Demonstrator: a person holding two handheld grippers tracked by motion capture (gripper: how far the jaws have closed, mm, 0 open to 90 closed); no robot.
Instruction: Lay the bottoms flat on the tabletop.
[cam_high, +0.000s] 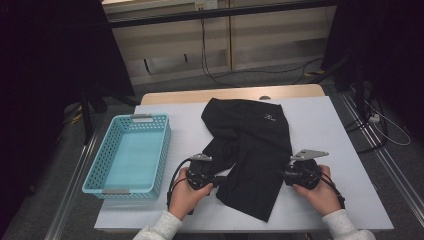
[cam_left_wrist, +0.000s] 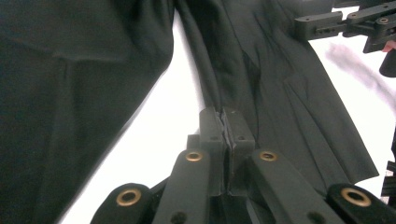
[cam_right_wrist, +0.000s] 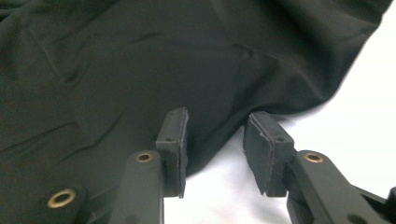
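Note:
A black garment (cam_high: 250, 145) lies spread on the white table (cam_high: 325, 125), with a small white logo near its far end. My left gripper (cam_high: 220, 181) is at the garment's near left edge. In the left gripper view its jaws (cam_left_wrist: 226, 114) are shut on a thin fold of the black fabric (cam_left_wrist: 280, 93). My right gripper (cam_high: 282, 174) is at the garment's right edge. In the right gripper view it (cam_right_wrist: 217, 126) stands open, the edge of the fabric (cam_right_wrist: 140, 70) reaching between the jaws without being pressed. The right gripper (cam_left_wrist: 345, 23) also appears far off in the left gripper view.
A light blue perforated basket (cam_high: 141, 116) stands on the left of the table with nothing in it. Bare white table lies right of the garment and along the front edge. Cables run across the floor behind the table, and dark stands flank it.

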